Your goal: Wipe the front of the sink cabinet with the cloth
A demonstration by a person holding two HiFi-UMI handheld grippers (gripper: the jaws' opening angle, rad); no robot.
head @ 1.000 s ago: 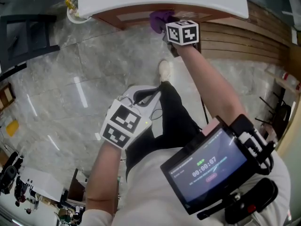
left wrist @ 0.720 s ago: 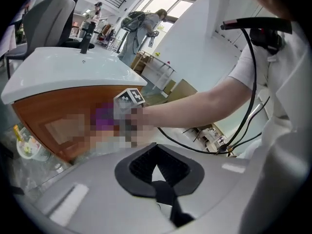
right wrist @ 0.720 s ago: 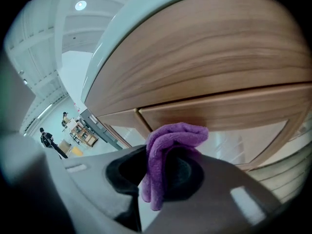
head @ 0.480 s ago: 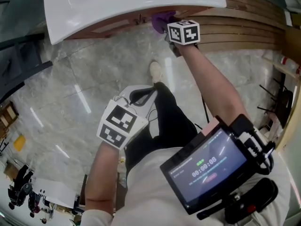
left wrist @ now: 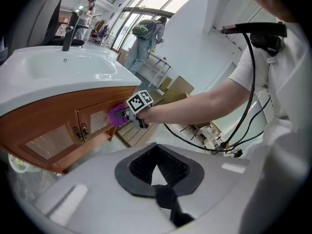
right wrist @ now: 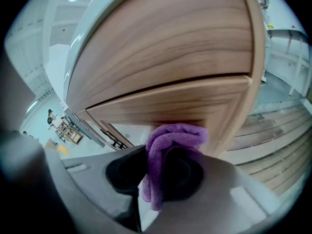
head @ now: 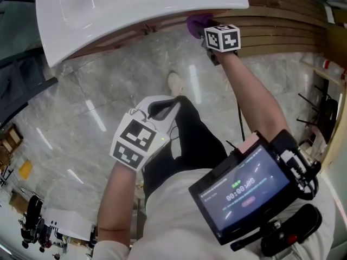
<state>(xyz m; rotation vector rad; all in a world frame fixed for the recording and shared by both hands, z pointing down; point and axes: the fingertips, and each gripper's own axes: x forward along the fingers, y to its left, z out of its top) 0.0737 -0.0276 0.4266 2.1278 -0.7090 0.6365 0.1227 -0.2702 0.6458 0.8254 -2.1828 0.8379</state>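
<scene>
The right gripper (right wrist: 162,178) pinches the cloth (right wrist: 171,139) against the cabinet (right wrist: 170,52); the left gripper (left wrist: 157,180) is closed and empty. Dragging friction could tug the cloth free.

Purple cloth (right wrist: 171,139), bunched — pressed against the wooden sink cabinet (right wrist: 170,57) front

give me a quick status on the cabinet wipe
Right gripper shut on purple cloth, cloth pressed to cabinet front under the sink. Left gripper shut, empty, held back. Nothing blocking the cabinet front.
</scene>
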